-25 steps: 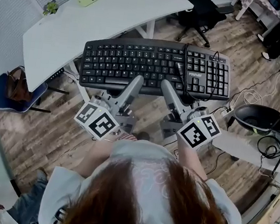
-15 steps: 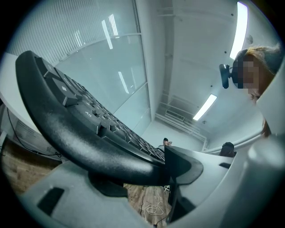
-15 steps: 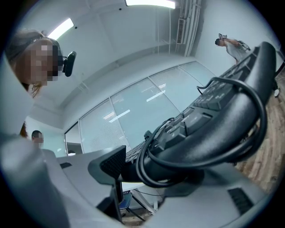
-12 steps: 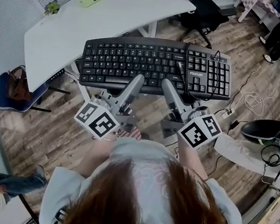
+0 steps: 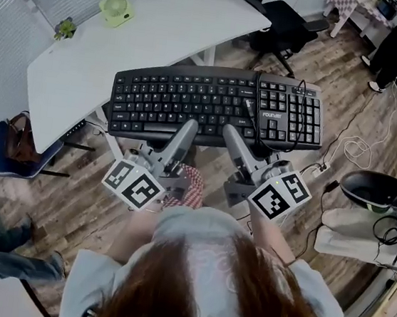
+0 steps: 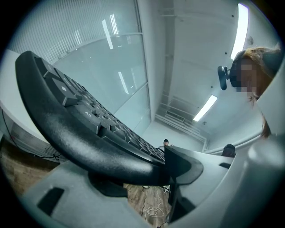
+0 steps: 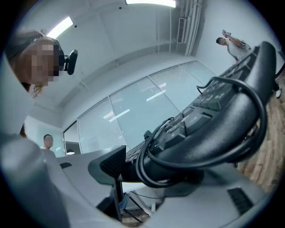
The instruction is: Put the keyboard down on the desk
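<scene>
A black keyboard (image 5: 212, 102) with its cable (image 5: 290, 115) wrapped round the right end is held level in the air, over the floor just in front of the white desk (image 5: 120, 37). My left gripper (image 5: 185, 132) is shut on the keyboard's near edge left of centre, my right gripper (image 5: 228, 136) on the same edge right of centre. In the left gripper view the keyboard (image 6: 84, 133) is clamped between the jaws. The right gripper view shows the keyboard (image 7: 209, 133) and the looped cable (image 7: 147, 156) pinched in the jaws.
On the desk stand a green fan (image 5: 116, 8) and a small plant (image 5: 65, 28). A black office chair (image 5: 283, 21) is behind the desk's right end. Cables (image 5: 358, 145) lie on the wood floor; a black bin (image 5: 371, 188) is at right. People stand at the edges.
The keyboard and both grippers have shifted slightly towards me and down in the head view; the desk now shows more beyond it. Both grips are unchanged.
</scene>
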Demonstrator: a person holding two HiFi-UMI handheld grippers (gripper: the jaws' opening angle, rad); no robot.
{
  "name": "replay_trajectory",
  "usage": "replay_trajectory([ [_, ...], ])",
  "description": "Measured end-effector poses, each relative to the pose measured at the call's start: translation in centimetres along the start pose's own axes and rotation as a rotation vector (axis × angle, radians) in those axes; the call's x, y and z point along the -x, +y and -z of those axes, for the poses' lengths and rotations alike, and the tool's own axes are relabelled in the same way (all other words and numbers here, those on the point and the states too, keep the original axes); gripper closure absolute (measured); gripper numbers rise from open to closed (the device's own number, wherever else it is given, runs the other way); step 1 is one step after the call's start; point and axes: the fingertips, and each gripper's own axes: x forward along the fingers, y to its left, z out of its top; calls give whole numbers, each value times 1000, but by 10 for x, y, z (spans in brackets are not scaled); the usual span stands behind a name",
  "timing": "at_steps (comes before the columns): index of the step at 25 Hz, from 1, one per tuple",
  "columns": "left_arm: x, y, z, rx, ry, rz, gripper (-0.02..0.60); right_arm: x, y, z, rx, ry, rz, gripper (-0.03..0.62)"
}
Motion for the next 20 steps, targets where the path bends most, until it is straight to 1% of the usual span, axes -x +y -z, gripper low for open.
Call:
replay_trajectory([
  [5,0,-1,1,8,-1,2,339,1,0,0,2,5,7,329],
  [10,0,-3,-2,-6,-1,5,339,1,2,-2,-1,-10,-1,329],
  [16,1,-2,0,-27,-28,19,339,1,1,0,26,-29,-30,329],
  [20,0,-3,-2,-40,-25,15,339,1,2,-1,18,-38,-37,329],
])
